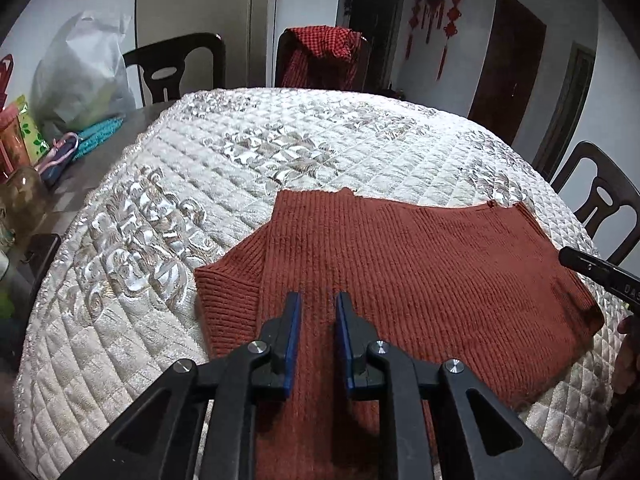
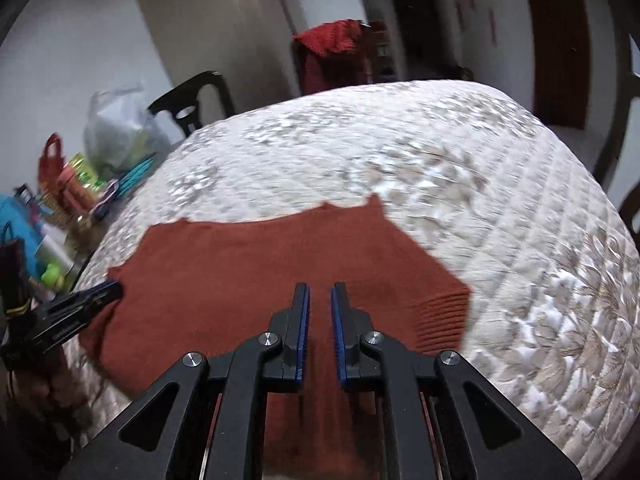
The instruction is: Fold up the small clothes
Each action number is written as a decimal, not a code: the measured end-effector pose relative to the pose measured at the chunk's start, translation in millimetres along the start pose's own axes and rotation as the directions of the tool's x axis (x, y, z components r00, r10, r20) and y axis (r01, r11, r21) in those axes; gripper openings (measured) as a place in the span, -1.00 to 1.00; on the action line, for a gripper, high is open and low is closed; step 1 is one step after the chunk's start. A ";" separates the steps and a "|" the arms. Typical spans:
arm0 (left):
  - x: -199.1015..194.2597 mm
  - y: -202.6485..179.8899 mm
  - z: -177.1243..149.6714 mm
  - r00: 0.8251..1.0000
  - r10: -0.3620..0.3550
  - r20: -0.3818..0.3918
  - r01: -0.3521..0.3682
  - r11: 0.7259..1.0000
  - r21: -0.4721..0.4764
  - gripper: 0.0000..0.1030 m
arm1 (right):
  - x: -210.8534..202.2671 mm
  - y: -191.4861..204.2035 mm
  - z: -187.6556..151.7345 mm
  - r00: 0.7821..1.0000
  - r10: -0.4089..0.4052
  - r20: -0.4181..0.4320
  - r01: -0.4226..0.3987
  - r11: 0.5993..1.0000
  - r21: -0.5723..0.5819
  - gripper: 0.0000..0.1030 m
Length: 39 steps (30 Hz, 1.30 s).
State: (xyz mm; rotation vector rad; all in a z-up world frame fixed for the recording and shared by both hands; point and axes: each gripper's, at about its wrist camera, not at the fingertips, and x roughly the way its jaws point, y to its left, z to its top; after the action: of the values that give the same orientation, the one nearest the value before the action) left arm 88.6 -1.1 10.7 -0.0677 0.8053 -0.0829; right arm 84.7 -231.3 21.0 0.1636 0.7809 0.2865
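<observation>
A rust-red ribbed knit sweater (image 1: 400,264) lies flat on the quilted cream table cover (image 1: 240,152), with one short sleeve folded out at its left. My left gripper (image 1: 318,296) hovers over the sweater's near left part, its blue pads a narrow gap apart with nothing between them. In the right wrist view the same sweater (image 2: 240,264) spreads under my right gripper (image 2: 320,286), whose pads also stand slightly apart and hold nothing. The right gripper's tip (image 1: 568,256) shows by the sweater's right edge, and the left gripper's tip (image 2: 114,290) by its left edge.
Dark chairs (image 1: 176,64) ring the table, one draped with a red checked cloth (image 1: 320,52). A white plastic bag (image 1: 80,76), boxes and small items (image 1: 24,140) crowd the bare table strip at the left. The quilted cover (image 2: 480,160) stretches beyond the sweater.
</observation>
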 end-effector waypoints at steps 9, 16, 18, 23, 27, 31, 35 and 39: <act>-12.3 2.9 -5.2 0.999 0.025 0.028 -0.025 1.000 0.001 -0.51 | 15.7 41.5 -6.7 0.996 0.080 -0.042 -0.084 0.992 -0.095 -0.79; -8.5 8.3 -10.6 0.999 0.050 0.022 -0.050 0.999 0.002 -0.51 | 34.3 63.4 -8.6 0.991 0.103 -0.084 -0.114 0.984 -0.134 -0.79; -5.8 9.4 -11.6 0.999 0.045 0.014 -0.045 0.999 0.000 -0.51 | 41.2 66.5 -9.5 0.990 0.095 -0.102 -0.109 0.984 -0.143 -0.79; -4.5 10.5 -11.9 0.999 0.034 0.015 -0.034 0.999 0.000 -0.45 | 46.3 68.2 -9.0 0.990 0.084 -0.111 -0.100 0.983 -0.152 -0.79; -5.5 12.1 -11.1 0.999 0.033 0.018 -0.033 0.999 0.001 -0.45 | 43.6 72.2 -6.1 0.991 0.083 -0.102 -0.098 0.983 -0.156 -0.79; -8.4 17.9 -9.4 0.999 0.040 0.026 -0.040 0.999 -0.009 -0.35 | 48.2 77.2 -5.4 0.990 0.085 -0.111 -0.103 0.980 -0.168 -0.79; -9.6 29.7 -9.5 0.998 0.061 0.028 -0.060 0.998 -0.032 -0.22 | 59.2 77.8 -1.0 0.989 0.081 -0.121 -0.100 0.981 -0.164 -0.79; -8.9 42.8 -12.5 0.998 0.054 0.009 -0.053 0.996 -0.075 -0.16 | 62.9 77.5 2.9 0.990 0.076 -0.121 -0.095 0.983 -0.158 -0.79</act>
State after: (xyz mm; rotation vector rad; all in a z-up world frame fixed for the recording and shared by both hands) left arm 75.5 42.0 4.5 -0.1174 0.7982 -0.0014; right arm 114.2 -138.2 0.3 0.0265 0.8616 0.4428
